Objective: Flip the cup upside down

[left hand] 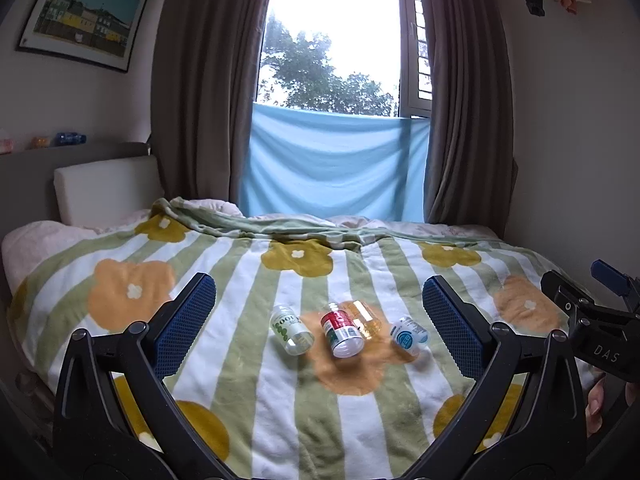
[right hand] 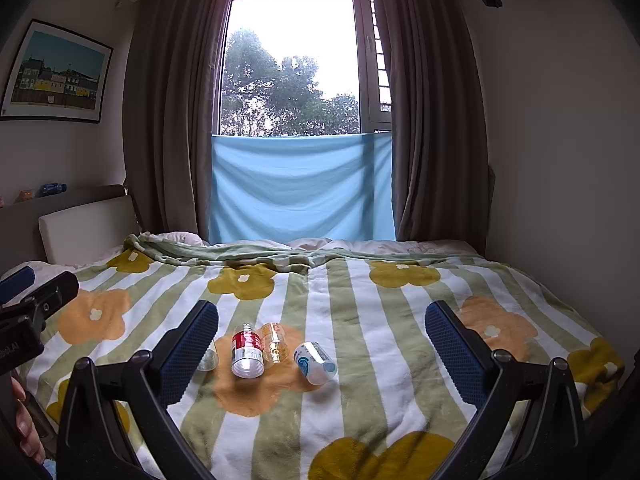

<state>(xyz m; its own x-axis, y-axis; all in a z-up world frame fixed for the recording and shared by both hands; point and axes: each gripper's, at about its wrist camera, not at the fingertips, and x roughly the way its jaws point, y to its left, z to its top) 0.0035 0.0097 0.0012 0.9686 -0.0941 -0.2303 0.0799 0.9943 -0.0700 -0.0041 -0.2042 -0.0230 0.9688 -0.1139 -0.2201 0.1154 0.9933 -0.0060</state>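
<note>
Blue bumpy pads line the fingers of both grippers. The left gripper (left hand: 318, 316) is wide open and holds nothing. The right gripper (right hand: 322, 340) is wide open too, and it is empty as well. Both hang above the bed, pointing at the window. From the left wrist view, part of the right gripper shows at the right edge, with a bit of a hand (left hand: 596, 404) under it.

Four small cups lie on their sides on the blanket (left hand: 256, 408), in a row between the fingers. None of them is touched by a gripper. On the left is the clear cup with green print (left hand: 291, 330). Next is the red and white cup (left hand: 342, 333), with its open end facing the camera. Just behind it, touching it, is the see-through orange cup (left hand: 366, 317). A little to the right, apart from these, is the white cup with blue print (left hand: 409, 334). From the right wrist view, the left finger hides most of the clear cup.

The blanket is fluffy, with green and white stripes and big orange and yellow flowers. Behind the bed are brown curtains (left hand: 200, 80), a light blue cloth (left hand: 336, 164) across the window, and a framed picture (left hand: 82, 14) on the wall.
</note>
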